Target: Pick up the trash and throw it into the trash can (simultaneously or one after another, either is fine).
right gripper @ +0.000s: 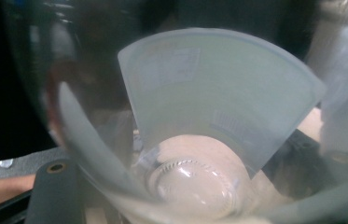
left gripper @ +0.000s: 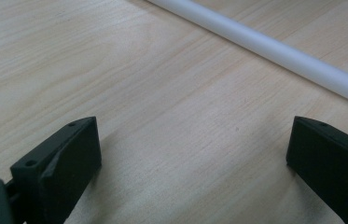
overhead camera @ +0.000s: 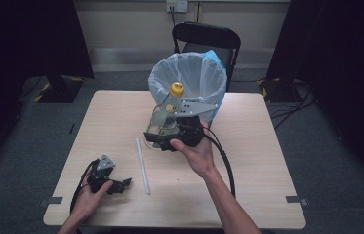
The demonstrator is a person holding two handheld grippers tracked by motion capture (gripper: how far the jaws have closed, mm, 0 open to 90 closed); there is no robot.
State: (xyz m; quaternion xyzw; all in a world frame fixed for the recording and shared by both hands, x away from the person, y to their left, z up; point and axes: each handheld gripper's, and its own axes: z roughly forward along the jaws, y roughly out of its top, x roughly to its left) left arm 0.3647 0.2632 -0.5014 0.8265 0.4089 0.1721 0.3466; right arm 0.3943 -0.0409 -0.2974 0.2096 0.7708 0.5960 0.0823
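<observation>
A clear plastic bottle [overhead camera: 166, 116] with a yellow cap [overhead camera: 176, 89] hangs tilted above the table, just in front of the bin. My right gripper [overhead camera: 160, 140] is shut on its lower body, held by a hand from the near side. In the right gripper view the see-through bottle [right gripper: 199, 140] and its pale label sit right against the camera, between the dark jaws of the right gripper [right gripper: 176, 186]. My left gripper [overhead camera: 121, 185] rests open on the table at the near left. Nothing lies between the jaws of the left gripper [left gripper: 192, 158].
A long white tube [overhead camera: 143, 165] lies on the wooden table [overhead camera: 257, 146] between the two hands, and the tube [left gripper: 274, 49] runs just beyond the left jaws. A bin lined with a white bag [overhead camera: 189, 73] stands at the far middle, with a black chair [overhead camera: 206, 36] behind it.
</observation>
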